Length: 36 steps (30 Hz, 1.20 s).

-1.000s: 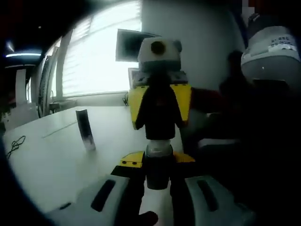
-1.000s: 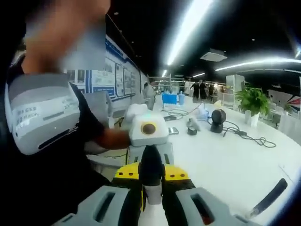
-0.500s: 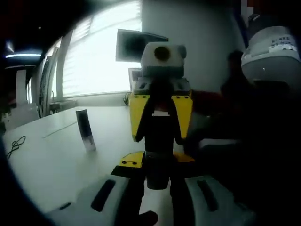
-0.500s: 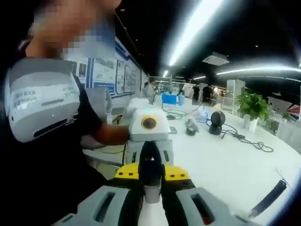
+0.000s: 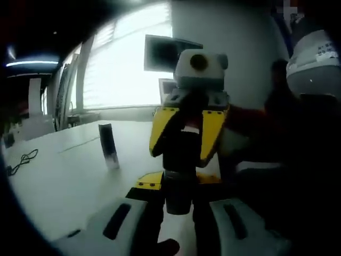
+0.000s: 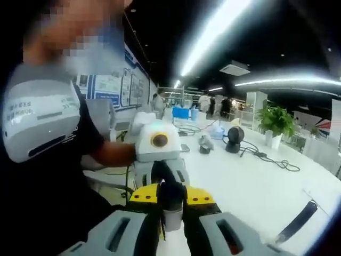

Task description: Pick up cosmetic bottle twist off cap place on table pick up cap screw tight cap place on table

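Two grippers meet nose to nose over the counter (image 5: 64, 186). Nearest in the left gripper view, the left gripper (image 5: 178, 210) is clamped narrow on the dark cosmetic bottle (image 5: 178, 191), held up off the surface. Right on top of it, the right gripper (image 5: 181, 156) is pinched onto the cap (image 5: 180, 145). Big change: 1 s ago a silver neck showed btwn cap and bottle. Now it's covered, the cap has dropped onto the body, and the right gripper has rolled a bit. Looks like the screw-on is under way, w/ tightening and set-down still to do. Further back, a second dark bottle (image 5: 108, 152) stands upright on the counter, well apart. Beyond that, a monitor (image 5: 165, 50) by the bright window.
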Available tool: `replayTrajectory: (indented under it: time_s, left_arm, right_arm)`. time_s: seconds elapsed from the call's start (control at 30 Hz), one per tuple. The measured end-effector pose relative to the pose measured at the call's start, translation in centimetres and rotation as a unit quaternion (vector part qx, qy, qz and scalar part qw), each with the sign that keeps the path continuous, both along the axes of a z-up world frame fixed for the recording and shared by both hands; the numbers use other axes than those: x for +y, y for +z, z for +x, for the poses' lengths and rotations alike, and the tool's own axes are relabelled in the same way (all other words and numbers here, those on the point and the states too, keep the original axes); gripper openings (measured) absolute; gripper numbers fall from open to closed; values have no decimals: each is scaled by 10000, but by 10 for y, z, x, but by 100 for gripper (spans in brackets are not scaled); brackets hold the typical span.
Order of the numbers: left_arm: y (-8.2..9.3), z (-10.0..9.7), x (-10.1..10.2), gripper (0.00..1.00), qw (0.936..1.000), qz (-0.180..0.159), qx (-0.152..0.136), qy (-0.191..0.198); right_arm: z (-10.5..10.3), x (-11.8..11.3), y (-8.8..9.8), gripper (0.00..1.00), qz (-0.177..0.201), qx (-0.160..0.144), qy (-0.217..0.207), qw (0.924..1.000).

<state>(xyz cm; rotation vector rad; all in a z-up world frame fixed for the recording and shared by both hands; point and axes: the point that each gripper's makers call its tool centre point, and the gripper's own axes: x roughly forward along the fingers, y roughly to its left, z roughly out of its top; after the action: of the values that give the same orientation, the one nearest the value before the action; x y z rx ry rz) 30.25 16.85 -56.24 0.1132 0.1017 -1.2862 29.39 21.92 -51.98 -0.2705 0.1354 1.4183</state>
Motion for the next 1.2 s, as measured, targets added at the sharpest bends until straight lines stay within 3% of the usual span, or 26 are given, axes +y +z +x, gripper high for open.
replayTrajectory:
  time_s: [0.7,1.2]
  left_arm:
    - [1,33,9,10,9916,-109,-58,1290]
    - [1,51,14,10,9760,-221,-27,2164]
  right_arm:
    - [28,-1,1,11,238,-187,-1375,9900]
    - [44,-6,3,11,658,-335,-2449,9667]
